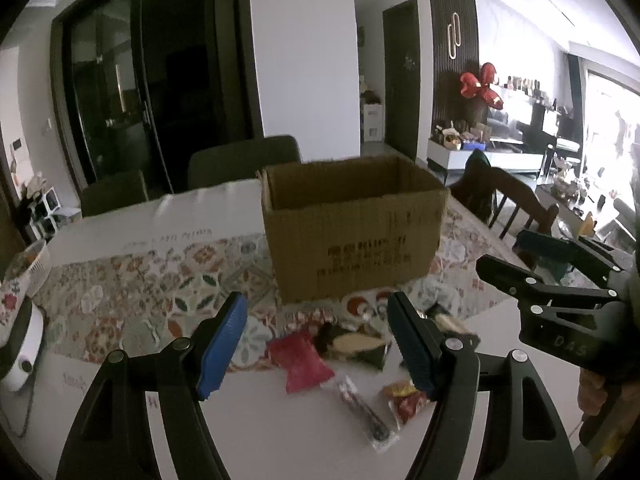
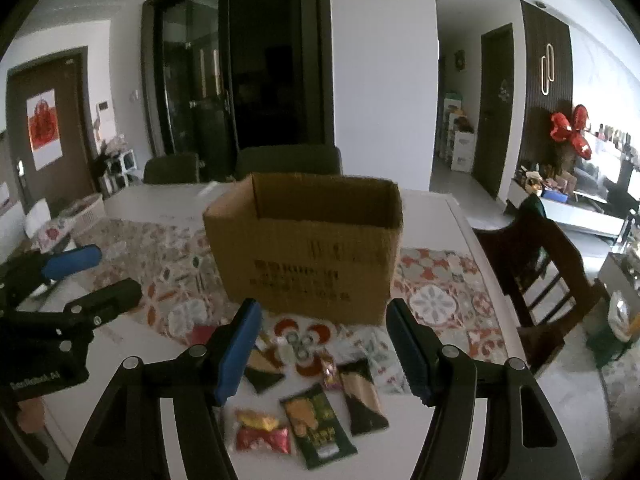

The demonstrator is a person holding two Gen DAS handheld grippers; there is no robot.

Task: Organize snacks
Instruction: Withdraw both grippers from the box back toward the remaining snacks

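An open cardboard box [image 1: 352, 228] stands upright on the table; it also shows in the right wrist view [image 2: 308, 256]. Several snack packets lie in front of it: a pink packet [image 1: 300, 360], a clear long packet [image 1: 364, 412], a red-yellow packet [image 1: 404, 396] [image 2: 262, 432], a green packet [image 2: 316, 424] and dark-and-tan packets [image 2: 362, 396] [image 2: 262, 370]. My left gripper [image 1: 318, 348] is open above the pink packet, holding nothing. My right gripper [image 2: 322, 354] is open above the packets, holding nothing. Each gripper shows in the other's view, the right [image 1: 552, 276] and the left [image 2: 80, 280].
A floral runner [image 1: 152, 288] crosses the white table [image 1: 260, 420]. A white basket [image 1: 32, 264] and a white appliance [image 1: 20, 340] sit at the left. Dark chairs [image 1: 244, 160] stand behind the table; a wooden chair [image 2: 536, 264] stands at the right.
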